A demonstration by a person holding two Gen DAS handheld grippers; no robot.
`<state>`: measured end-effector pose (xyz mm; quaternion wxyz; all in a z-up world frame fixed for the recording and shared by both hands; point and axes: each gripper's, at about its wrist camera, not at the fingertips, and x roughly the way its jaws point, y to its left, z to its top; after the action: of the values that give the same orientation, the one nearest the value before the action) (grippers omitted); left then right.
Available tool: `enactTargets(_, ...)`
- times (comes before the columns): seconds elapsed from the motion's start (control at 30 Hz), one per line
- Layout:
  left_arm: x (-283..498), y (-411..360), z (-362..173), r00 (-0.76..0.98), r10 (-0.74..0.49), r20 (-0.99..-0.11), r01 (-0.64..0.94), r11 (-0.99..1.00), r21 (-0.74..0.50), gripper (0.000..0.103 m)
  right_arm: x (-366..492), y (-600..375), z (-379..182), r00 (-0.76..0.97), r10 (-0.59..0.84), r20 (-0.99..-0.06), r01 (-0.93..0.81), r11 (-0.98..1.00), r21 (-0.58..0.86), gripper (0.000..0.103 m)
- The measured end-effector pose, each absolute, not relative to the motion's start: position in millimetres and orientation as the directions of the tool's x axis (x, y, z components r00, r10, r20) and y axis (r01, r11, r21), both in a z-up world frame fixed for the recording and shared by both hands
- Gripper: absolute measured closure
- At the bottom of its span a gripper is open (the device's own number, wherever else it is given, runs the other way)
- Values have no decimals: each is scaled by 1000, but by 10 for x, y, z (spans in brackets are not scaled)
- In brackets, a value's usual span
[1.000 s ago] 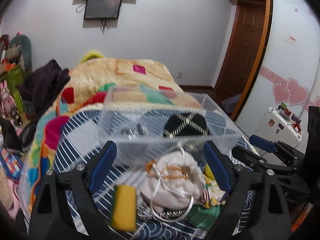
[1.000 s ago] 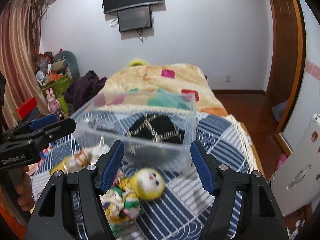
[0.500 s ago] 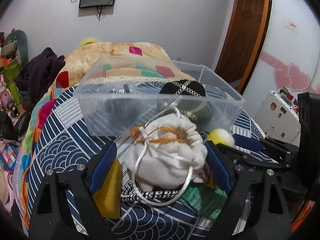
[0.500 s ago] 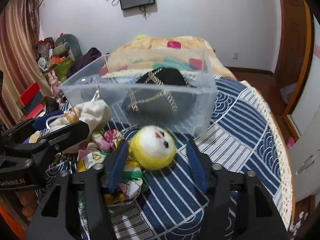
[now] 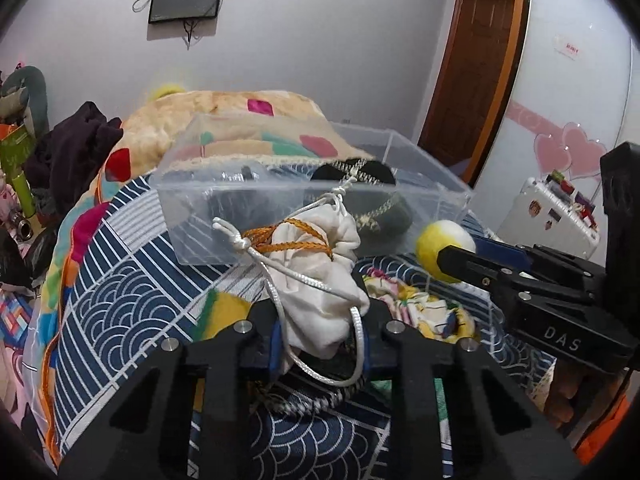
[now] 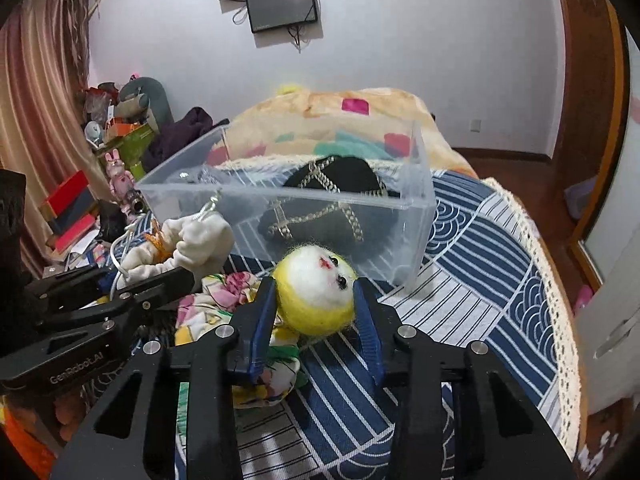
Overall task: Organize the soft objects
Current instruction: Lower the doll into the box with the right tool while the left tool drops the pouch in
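My left gripper (image 5: 320, 332) is shut on a white drawstring pouch (image 5: 316, 272) with an orange cord, held in front of the clear plastic bin (image 5: 224, 220). My right gripper (image 6: 316, 304) is shut on the yellow and white head of a felt doll (image 6: 316, 288), lifted a little above the bedspread; the doll's head also shows in the left wrist view (image 5: 440, 248). The pouch shows in the right wrist view (image 6: 192, 240) too. A black cap with chain trim (image 6: 332, 188) lies inside the bin (image 6: 416, 216).
A floral fabric bundle (image 6: 224, 304) lies on the blue patterned bedspread (image 6: 480, 264) between the grippers. A yellow and green sponge (image 5: 224, 312) and a braided black and white cord (image 5: 304, 404) lie by the left gripper. A quilt pile (image 6: 360, 108) sits behind the bin.
Both grippers have closed: the left on the white pouch, the right on the doll's head. Both objects have risen slightly toward the bin.
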<state>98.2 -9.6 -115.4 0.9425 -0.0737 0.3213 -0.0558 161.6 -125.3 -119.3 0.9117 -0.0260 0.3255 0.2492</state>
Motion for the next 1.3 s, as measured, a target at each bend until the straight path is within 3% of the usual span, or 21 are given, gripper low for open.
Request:
enactTargets(0.67, 1074, -21, -339, 898, -135, -418, 80, 986, -145, 76, 1630, -1341, -421, 802, 433, -410, -447, 892, 69, 67)
enactTargets(0.8, 1283, -58, -369, 887, -132, -442, 80, 988, -133, 76, 1760, -1307, -418, 809, 423, -409, -429, 900, 80, 67)
enactTargets(1.07, 1772, -154, -654, 814, -168, -557, 101, 984, -150, 76, 1992, -1181, -724, 779, 380, -499, -402, 913, 68, 67)
enactTargets(1.3, 2027, -270, -856, 760, -117, -639, 79, 993, -88, 76, 2110, -1166, -879, 747, 365, -556, -397, 915, 68, 67)
